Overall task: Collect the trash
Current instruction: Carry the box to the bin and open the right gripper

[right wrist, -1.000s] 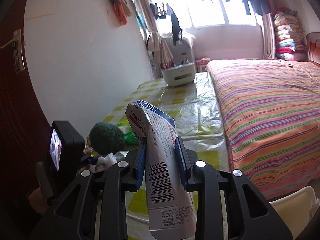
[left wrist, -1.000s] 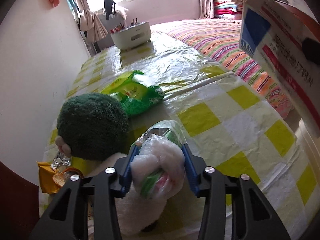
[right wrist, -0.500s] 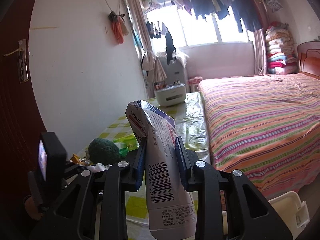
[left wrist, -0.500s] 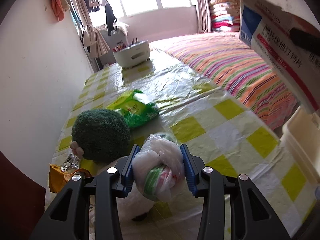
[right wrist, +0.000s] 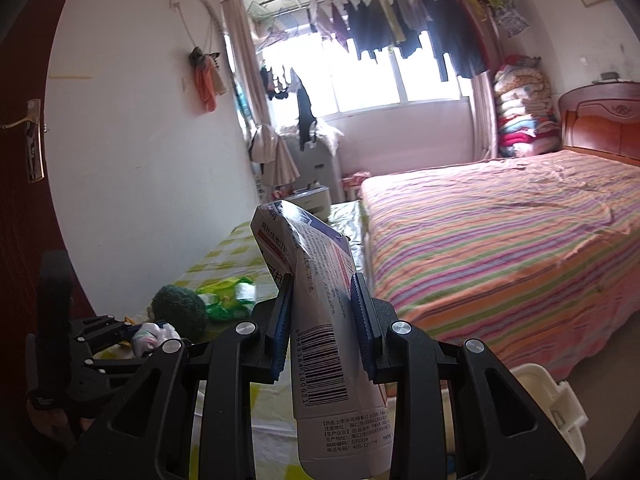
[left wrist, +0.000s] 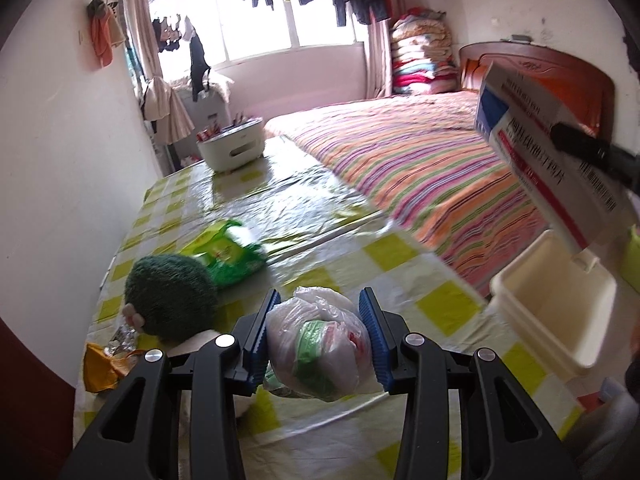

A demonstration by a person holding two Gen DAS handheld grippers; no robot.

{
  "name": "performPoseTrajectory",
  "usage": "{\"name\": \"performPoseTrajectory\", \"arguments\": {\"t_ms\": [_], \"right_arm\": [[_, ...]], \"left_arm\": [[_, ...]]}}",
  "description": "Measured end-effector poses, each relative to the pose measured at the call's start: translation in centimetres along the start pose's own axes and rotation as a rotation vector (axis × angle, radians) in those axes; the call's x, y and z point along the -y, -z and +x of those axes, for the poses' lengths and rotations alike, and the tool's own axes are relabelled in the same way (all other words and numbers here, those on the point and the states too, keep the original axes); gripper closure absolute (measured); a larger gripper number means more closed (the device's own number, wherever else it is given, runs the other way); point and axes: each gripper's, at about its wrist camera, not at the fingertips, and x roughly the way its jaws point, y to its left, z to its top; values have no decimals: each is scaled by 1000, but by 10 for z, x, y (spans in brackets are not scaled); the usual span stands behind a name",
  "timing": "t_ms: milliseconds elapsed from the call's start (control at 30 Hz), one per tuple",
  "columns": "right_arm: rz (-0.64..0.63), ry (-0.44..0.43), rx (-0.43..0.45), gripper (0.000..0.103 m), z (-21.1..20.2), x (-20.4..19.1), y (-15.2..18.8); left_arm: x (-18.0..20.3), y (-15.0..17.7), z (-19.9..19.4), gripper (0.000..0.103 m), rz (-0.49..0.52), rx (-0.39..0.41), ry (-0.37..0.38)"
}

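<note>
We have both pieces in hand: our left gripper (left wrist: 318,338) is clamped on the knotted plastic bag (left wrist: 318,350) above the table (left wrist: 404,254), our right gripper (right wrist: 322,322) on the crushed medicine box (right wrist: 320,312). Neither is in the white bin (left wrist: 556,312) yet; the green wrapper (left wrist: 224,254) and orange scraps (left wrist: 100,364) remain, beside a plush broccoli (left wrist: 170,294)
</note>
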Motion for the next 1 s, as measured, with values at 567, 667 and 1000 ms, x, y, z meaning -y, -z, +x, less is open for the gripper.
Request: {"name": "performPoseTrajectory", "arguments": {"t_ms": [567,667,1000], "right_arm": [[120,103,60,75,-50,53,25],[132,124,75,75,-58,60,27],[152,246,54,75,-61,78,36]], "left_arm": [[66,-12,-15,63,14,54,172],[78,-13,-18,63,21,59,200],[103,-19,-28,63,38,77,276]]}}
